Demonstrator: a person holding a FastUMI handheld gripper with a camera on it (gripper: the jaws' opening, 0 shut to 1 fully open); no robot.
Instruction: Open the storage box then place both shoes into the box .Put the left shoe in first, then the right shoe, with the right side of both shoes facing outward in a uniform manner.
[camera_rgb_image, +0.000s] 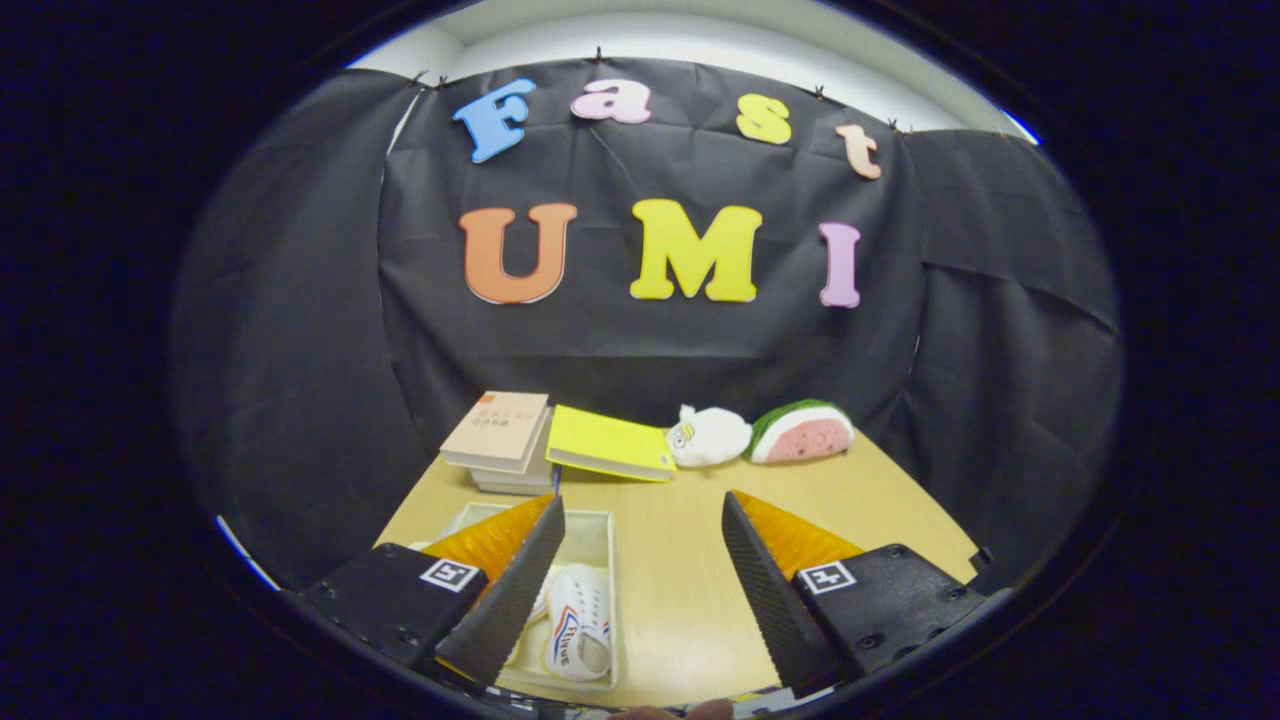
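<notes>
The gripper hangs above the near part of the wooden table, its jaws spread wide apart with nothing between them but bare tabletop. The storage box, a pale open-topped tray, sits on the table toward its near left corner, partly hidden under the left finger. Inside it lies a white shoe with red and blue stripes on its side, resting against the box's right wall; a sliver of something white shows beside it behind the finger, but whether that is a second shoe cannot be told. Along the far edge of the table, against the black cloth wall, stands a row of things: a stack of books with a tan cover on top toward the far left, a yellow book just beside it and tilted up against the stack, then a white plush toy, and touching it on the right a watermelon-slice plush.
</notes>
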